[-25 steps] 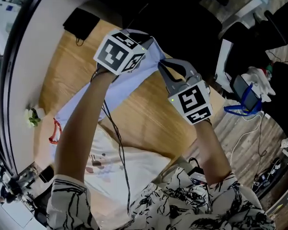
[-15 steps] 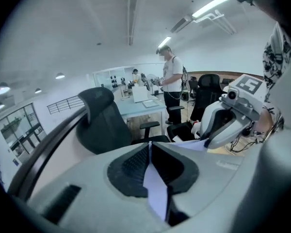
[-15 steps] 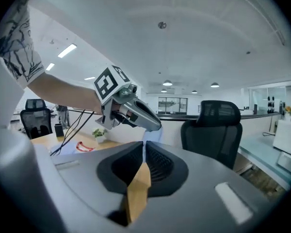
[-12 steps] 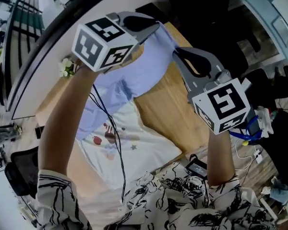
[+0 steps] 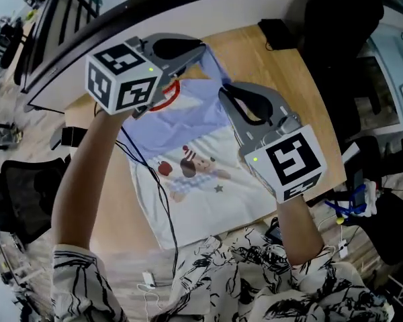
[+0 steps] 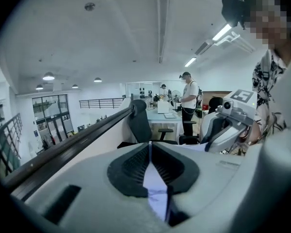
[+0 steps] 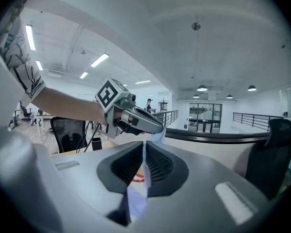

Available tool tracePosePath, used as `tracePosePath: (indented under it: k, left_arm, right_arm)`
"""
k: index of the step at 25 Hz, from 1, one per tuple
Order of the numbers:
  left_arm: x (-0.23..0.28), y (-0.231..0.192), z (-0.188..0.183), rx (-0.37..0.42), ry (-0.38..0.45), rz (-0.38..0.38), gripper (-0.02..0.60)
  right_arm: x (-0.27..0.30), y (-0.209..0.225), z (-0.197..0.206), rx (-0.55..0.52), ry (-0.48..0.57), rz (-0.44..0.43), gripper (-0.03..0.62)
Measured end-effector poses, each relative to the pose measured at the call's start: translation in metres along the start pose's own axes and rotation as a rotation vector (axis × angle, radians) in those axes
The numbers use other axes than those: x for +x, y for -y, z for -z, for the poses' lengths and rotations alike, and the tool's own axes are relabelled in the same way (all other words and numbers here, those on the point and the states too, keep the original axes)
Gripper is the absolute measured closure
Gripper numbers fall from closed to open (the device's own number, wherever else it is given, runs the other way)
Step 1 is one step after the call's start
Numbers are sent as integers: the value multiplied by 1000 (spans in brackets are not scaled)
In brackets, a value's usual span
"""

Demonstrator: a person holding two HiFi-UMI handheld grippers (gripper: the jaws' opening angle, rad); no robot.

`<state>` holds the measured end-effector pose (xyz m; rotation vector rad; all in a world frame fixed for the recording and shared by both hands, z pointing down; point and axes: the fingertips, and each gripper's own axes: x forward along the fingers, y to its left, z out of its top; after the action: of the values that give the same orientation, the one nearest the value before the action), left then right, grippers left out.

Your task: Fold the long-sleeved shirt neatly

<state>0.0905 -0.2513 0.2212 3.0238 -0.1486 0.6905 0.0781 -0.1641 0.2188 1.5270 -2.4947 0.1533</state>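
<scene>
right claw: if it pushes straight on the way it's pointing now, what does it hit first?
Most likely the left claw, its tip just ahead and slightly above the line of the right claw; both are shut on the shirt. Depth is unclear: if it passes under, the black railing comes next.

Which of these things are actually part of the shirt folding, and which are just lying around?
Part of the job: the shirt, pinched by the left gripper and the right gripper; the wooden table beneath.
Just lying about: black pouch at the table's far end; office chair; blue cord off the table.
</scene>
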Motion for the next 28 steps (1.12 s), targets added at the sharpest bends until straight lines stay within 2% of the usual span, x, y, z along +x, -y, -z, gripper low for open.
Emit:
tracePosePath:
  k: [4,7,10,13,17,22,25,28]
  left_arm:
    - [-74,-13,71,-5,-22,-22,554]
    - [-113,-17,130,73,-119,-64,552]
    - [-135,-23,185,91,-191,-90,552]
    - [-146,-31,240,94,-230,-74,551]
    - [-154,-38,301,134,-278,-40,551]
    - [-168,-49,380,73,-379,-11,551]
    - [-170,-51,418,135,-391,-12,549]
    - [-168,-50,454,161,-435,8,549]
  right_arm:
    - [52,-84,16,-89,-30,-7,563]
    - [89,-137,44,-108,-60,-13,563]
    - [119,-173,78,-145,-108,3,563]
    - [147,-205,114,-178,-169,5,563]
    - [182,-246,152,-194,-254,-39,563]
    - [222,-281,200,-200,-343,-94,563]
    - [238,-299,232,-201,-403,-130,563]
    - [252,-318,261,-252,-462,-173,563]
